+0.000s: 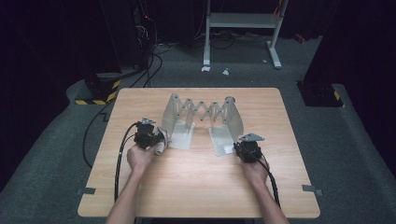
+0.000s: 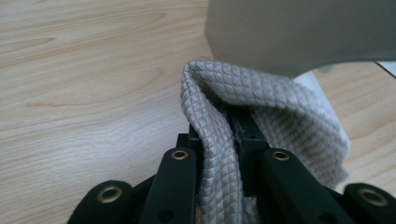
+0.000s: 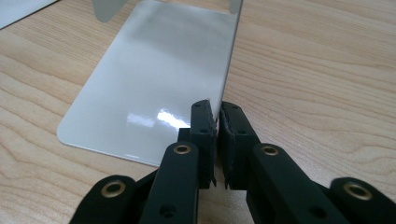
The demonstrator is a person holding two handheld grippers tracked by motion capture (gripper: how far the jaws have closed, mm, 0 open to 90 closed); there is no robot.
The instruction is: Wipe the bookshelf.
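On the table (image 1: 187, 186): left gripper (image 2: 236, 135) clamped on cloth (image 2: 261, 102) for wiping; right gripper (image 3: 217, 121) pinching bookend (image 3: 154, 84) edge, steadying it.

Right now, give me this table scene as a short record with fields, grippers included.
surface: wooden table
main object: grey metal expanding book rack, standing near the table's middle
left gripper: shut on a grey quilted cloth, beside the rack's left end plate
right gripper: jaws pinch the edge of the rack's flat right base plate
hands: one on each gripper
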